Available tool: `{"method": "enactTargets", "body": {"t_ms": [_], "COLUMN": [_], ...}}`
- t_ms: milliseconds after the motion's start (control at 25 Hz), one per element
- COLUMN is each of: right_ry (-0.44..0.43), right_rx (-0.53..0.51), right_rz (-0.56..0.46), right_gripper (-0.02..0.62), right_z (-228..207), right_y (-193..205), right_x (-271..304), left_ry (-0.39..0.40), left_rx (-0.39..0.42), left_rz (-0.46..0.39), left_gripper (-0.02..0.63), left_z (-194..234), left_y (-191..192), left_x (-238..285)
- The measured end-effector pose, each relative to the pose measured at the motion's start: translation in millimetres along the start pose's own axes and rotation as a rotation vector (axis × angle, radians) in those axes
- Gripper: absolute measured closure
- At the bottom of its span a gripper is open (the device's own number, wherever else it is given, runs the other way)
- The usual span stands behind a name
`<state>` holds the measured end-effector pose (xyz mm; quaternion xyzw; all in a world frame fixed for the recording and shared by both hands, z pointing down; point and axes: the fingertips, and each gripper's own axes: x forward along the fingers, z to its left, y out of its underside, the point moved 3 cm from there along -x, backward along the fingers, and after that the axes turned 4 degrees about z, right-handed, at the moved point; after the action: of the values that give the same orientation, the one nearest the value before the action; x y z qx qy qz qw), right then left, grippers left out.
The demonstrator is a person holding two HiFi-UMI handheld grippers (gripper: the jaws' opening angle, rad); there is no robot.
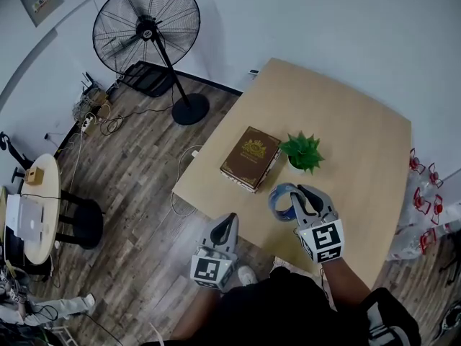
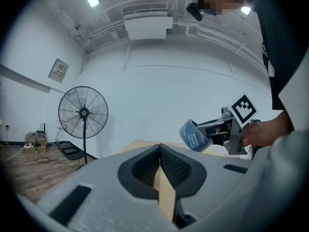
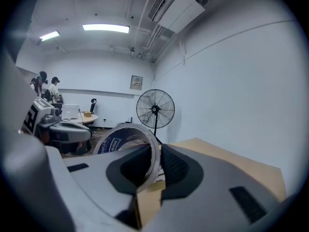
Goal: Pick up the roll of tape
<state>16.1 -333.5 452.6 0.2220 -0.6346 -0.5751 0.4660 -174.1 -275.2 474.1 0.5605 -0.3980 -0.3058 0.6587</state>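
Observation:
My right gripper (image 1: pixel 297 197) is shut on the roll of tape (image 1: pixel 282 201), a blue-printed ring held up off the wooden table (image 1: pixel 360 143). The right gripper view has the tape (image 3: pixel 126 140) pinched by one wall between the right gripper's (image 3: pixel 155 162) jaws, and the left gripper view catches the lifted tape (image 2: pixel 194 135) from the side. My left gripper (image 1: pixel 226 225) hangs below the table's near edge, its jaws pressed together with nothing in them, as its own view of the left gripper (image 2: pixel 160 163) confirms.
A brown book (image 1: pixel 250 158) and a small green potted plant (image 1: pixel 303 152) sit on the table near its front. A black standing fan (image 1: pixel 148 21) is on the floor at the back left. A round side table (image 1: pixel 37 207) stands far left.

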Motion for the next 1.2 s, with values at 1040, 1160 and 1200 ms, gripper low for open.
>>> {"method": "enactTargets", "body": {"t_ms": [1040, 1160, 1200], "right_ry": [0.083, 0.089, 0.089], "right_rx": [-0.064, -0.063, -0.064], "right_rz": [-0.152, -0.163, -0.165], "right_gripper": [0.545, 0.545, 0.545], "right_z": [7.9, 8.2, 8.3], "right_y": [-56.0, -58.9, -59.5], "right_x": [-39.9, -41.4, -42.3], "left_ry": [0.013, 0.015, 0.015], "left_rx": [0.014, 0.013, 0.009], "left_rz": [-0.029, -0.029, -0.028], "left_gripper": [0.601, 0.601, 0.601], "left_z": [-5.3, -6.2, -7.6], "left_y": [-9.1, -9.7, -9.8], "left_x": [-3.3, -3.3, -3.1]}}
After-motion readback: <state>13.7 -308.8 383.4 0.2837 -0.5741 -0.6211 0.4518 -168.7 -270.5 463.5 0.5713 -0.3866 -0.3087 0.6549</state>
